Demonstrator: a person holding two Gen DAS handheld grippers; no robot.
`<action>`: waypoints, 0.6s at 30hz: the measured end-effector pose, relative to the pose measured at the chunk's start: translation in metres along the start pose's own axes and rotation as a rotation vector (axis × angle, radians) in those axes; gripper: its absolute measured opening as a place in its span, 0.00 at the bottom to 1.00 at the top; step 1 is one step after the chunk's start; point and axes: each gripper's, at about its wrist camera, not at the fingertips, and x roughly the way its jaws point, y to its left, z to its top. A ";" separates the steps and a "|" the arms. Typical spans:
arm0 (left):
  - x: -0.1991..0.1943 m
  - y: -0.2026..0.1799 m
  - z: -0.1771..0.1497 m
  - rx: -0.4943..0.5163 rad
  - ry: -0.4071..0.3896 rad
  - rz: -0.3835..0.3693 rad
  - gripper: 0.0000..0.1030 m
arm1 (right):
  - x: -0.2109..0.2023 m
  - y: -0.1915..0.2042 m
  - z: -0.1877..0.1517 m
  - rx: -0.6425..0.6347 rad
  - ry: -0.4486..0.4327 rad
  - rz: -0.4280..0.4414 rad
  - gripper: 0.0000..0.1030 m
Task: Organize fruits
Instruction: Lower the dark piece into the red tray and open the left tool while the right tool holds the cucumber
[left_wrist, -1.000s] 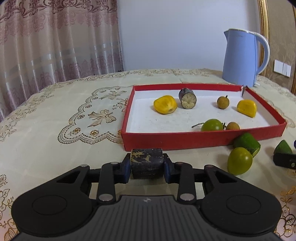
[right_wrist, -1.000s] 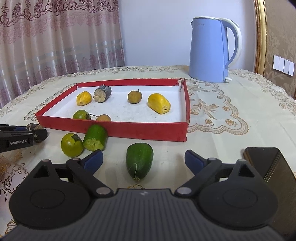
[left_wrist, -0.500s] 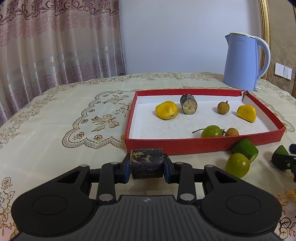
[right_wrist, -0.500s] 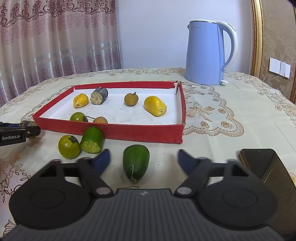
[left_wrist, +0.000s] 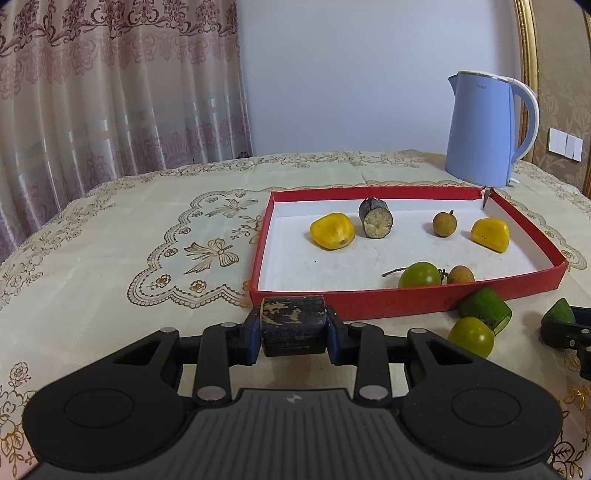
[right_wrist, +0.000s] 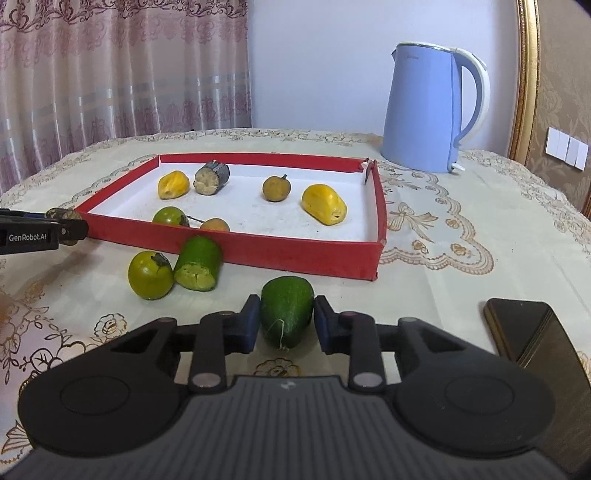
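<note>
My left gripper (left_wrist: 293, 339) is shut on a dark cylinder-shaped fruit piece (left_wrist: 293, 326), held just before the near wall of the red tray (left_wrist: 369, 301). The jaws of my right gripper (right_wrist: 286, 325) are closing on a green fruit piece (right_wrist: 287, 306) lying on the tablecloth, and both pads touch its sides. Outside the tray, a round green fruit (right_wrist: 150, 275) and a cut green piece (right_wrist: 198, 263) lie against its front wall (right_wrist: 295, 254). In the tray are two yellow pieces, another dark cylinder (right_wrist: 212, 177), small brown fruits and a green one.
A blue kettle (right_wrist: 424, 110) stands behind the tray's far right corner. A dark phone (right_wrist: 532, 332) lies to the right of my right gripper. Curtains hang behind the table on the left. Embroidered tablecloth stretches left of the tray (left_wrist: 166, 258).
The right gripper's jaws came in from wide apart onto the green fruit piece. The left gripper kept its hold on the dark piece and barely moved.
</note>
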 end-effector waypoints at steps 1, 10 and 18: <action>0.000 -0.001 0.000 0.001 0.001 0.003 0.32 | 0.000 -0.001 0.000 0.003 -0.001 0.002 0.28; 0.002 -0.009 0.015 0.032 -0.016 0.014 0.32 | -0.001 -0.005 0.000 0.033 -0.004 0.012 0.28; 0.011 -0.023 0.032 0.064 -0.032 0.027 0.32 | 0.000 -0.009 -0.001 0.051 -0.002 0.021 0.28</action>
